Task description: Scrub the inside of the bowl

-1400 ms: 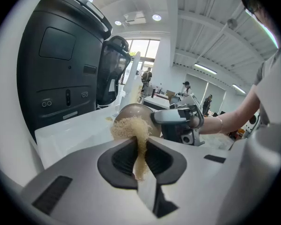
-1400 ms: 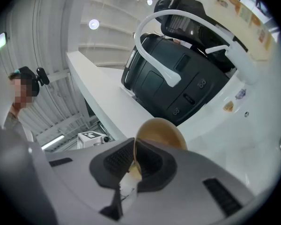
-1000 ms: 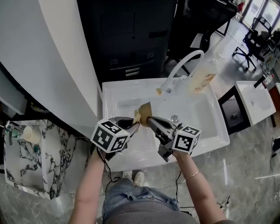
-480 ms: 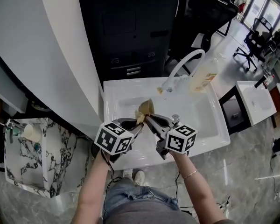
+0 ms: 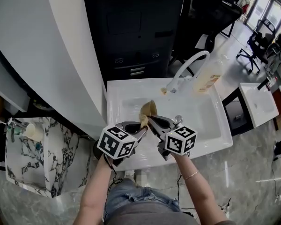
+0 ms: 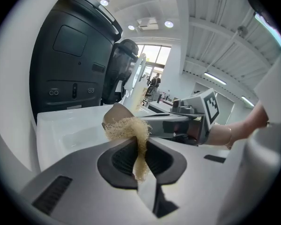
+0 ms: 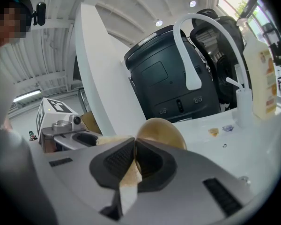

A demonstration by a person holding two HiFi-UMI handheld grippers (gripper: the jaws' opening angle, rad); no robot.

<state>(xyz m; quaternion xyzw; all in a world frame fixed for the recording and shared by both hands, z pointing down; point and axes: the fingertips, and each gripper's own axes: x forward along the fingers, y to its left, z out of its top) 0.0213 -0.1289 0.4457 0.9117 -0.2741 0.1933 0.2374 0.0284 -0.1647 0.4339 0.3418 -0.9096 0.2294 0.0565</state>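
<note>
Right gripper (image 7: 134, 146) pinching bowl (image 7: 161, 130) rim, left gripper (image 6: 141, 146) clamped on scrubber (image 6: 126, 128) against bowl, over sink (image 5: 206, 121)

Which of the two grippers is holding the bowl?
The right gripper: its jaws clamp the brown bowl by its rim. The left gripper holds the fibrous scrubber instead.

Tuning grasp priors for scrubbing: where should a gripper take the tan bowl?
Take the bowl by its rim, one jaw inside, one outside, from the person's side, as the right gripper does now. The wall is thin and curved, and this hold leaves the inside open to the scrubber in the left gripper.
</note>
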